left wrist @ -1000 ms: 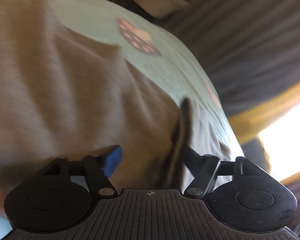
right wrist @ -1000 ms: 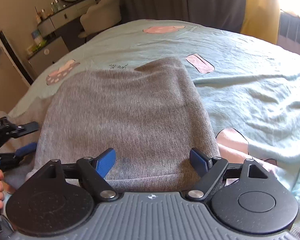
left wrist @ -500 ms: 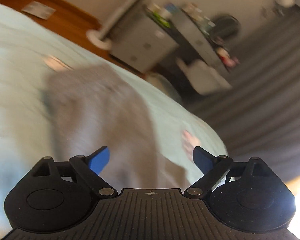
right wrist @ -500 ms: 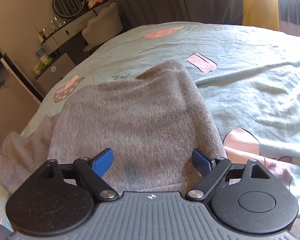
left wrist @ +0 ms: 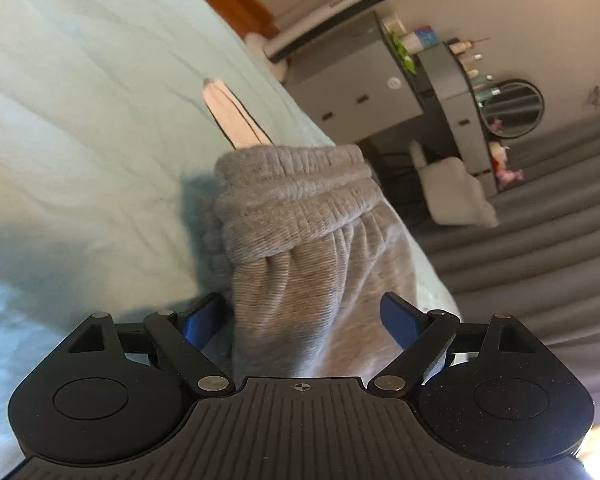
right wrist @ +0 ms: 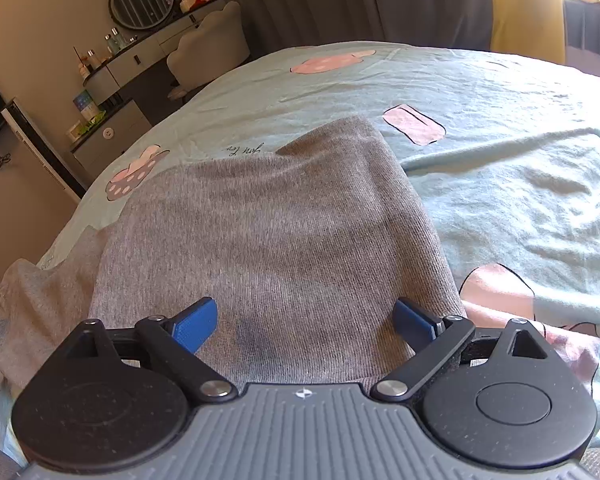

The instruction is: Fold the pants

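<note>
Pants (left wrist: pixel 300 248), lengthwise ahead, waistband (left wrist: pixel 296 200) farthest

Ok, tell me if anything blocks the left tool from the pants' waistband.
Nothing visible does. The left tool already has the grey pants lying between its closing jaws, pads clear of the cloth, and the waistband sits just ahead on the bedsheet.

Left claw (left wrist: pixel 304 316) jaws closing, right claw (right wrist: pixel 306 322) jaws opening wide
</note>
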Demonstrator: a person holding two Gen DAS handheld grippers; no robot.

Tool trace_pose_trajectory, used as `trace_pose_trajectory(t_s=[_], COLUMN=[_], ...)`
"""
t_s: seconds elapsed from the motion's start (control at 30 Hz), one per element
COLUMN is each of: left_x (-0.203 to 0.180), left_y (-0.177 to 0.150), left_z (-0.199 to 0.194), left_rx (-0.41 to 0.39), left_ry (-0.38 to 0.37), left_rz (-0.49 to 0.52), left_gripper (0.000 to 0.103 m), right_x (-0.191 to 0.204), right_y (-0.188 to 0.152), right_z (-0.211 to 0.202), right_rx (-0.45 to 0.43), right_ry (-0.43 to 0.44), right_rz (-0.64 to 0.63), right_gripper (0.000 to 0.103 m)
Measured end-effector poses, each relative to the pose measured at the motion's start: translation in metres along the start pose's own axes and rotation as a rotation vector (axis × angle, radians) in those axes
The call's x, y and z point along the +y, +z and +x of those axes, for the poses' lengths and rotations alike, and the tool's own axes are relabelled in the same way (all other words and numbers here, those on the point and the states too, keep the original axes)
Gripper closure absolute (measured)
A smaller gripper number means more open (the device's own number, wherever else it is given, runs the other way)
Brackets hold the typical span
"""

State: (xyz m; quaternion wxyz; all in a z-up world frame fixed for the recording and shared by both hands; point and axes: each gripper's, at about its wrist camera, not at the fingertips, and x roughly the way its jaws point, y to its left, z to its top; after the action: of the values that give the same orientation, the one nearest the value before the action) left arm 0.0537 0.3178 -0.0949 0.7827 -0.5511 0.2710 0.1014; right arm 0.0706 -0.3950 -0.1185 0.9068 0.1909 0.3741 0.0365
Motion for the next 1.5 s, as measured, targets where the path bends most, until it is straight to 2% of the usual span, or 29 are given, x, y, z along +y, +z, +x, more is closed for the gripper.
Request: trace_pose_trajectory(t_s=[0.2,0.23,0.27,0.37,0.43,0.5,0.53,0.57,0.63,0.67,0.7,0.73,0.77,0.83,0.87,0.97,1.1,1.17,1.33,1.43,1.5], left_x=[0.014,0.014,0.018,0.019,0.015,0.010,0.007,0.005,0.008,0.008,0.009,0.010,0.009,0.001,-0.005,-0.048,-0.119,-0.151,-0.221,-0.238,-0.238], left_y=[0.012,0.014,0.010,0.010,0.009,0.008,0.009,0.009,0.008,0.007,0.006,0.007,0.008,0.009,0.006,-0.005,-0.038,-0.065,-0.169,-0.245,-0.291], left_z=[0.025,0.026,0.022,0.016,0.007,0.007,0.009,0.012,0.022,0.028,0.034,0.036,0.038,0.039,0.033,0.019,-0.006,-0.019,-0.027,-0.017,-0.003], left_rx=[0.026,0.029,0.036,0.050,0.046,0.028,0.024,0.026,0.043,0.053,0.060,0.056,0.052,0.060,0.055,0.021,-0.019,-0.039,-0.025,0.012,0.059], left_ry=[-0.054,-0.048,-0.038,-0.067,-0.148,-0.207,-0.197,-0.179,-0.136,-0.110,-0.087,-0.072,-0.044,-0.006,-0.001,0.005,0.001,-0.032,-0.133,-0.176,-0.170], left_rz=[-0.029,-0.037,-0.043,-0.015,0.059,0.127,0.148,0.162,0.155,0.147,0.133,0.119,0.103,0.102,0.145,0.369,0.699,0.842,1.152,1.302,1.360], left_gripper=[0.017,0.028,0.049,0.065,0.072,0.071,0.067,0.054,0.040,0.037,0.038,0.043,0.057,0.068,0.073,0.078,0.079,0.079,0.079,0.078,0.078], right_x=[-0.004,-0.003,-0.002,0.002,0.003,0.003,0.003,0.004,0.005,0.006,0.007,0.007,0.007,0.007,0.006,0.003,0.000,-0.002,-0.004,-0.009,-0.011], right_y=[0.002,0.002,0.001,0.001,0.001,0.001,0.000,0.000,0.000,0.000,0.000,0.000,0.000,0.000,0.000,0.001,0.002,0.003,0.003,0.003,0.003], right_z=[0.006,0.006,0.007,0.008,0.008,0.009,0.010,0.010,0.011,0.011,0.012,0.012,0.011,0.010,0.008,0.004,0.001,0.000,-0.004,-0.007,-0.010], right_rx=[-0.011,-0.011,-0.011,-0.010,-0.011,-0.014,-0.015,-0.017,-0.019,-0.019,-0.019,-0.020,-0.021,-0.026,-0.030,-0.049,-0.071,-0.076,-0.094,-0.108,-0.114], right_ry=[0.007,0.004,-0.002,-0.018,-0.021,-0.022,-0.023,-0.024,-0.030,-0.033,-0.036,-0.038,-0.039,-0.036,-0.033,-0.018,-0.002,0.006,0.029,0.048,0.056], right_rz=[0.031,0.027,0.020,0.000,-0.004,-0.005,-0.007,-0.009,-0.013,-0.015,-0.017,-0.019,-0.019,-0.010,-0.003,0.023,0.046,0.056,0.075,0.099,0.116], right_gripper=[0.007,0.006,0.006,0.006,0.006,0.006,0.006,0.005,0.005,0.005,0.004,0.004,0.004,0.004,0.005,0.005,0.005,0.005,0.005,0.005,0.005])
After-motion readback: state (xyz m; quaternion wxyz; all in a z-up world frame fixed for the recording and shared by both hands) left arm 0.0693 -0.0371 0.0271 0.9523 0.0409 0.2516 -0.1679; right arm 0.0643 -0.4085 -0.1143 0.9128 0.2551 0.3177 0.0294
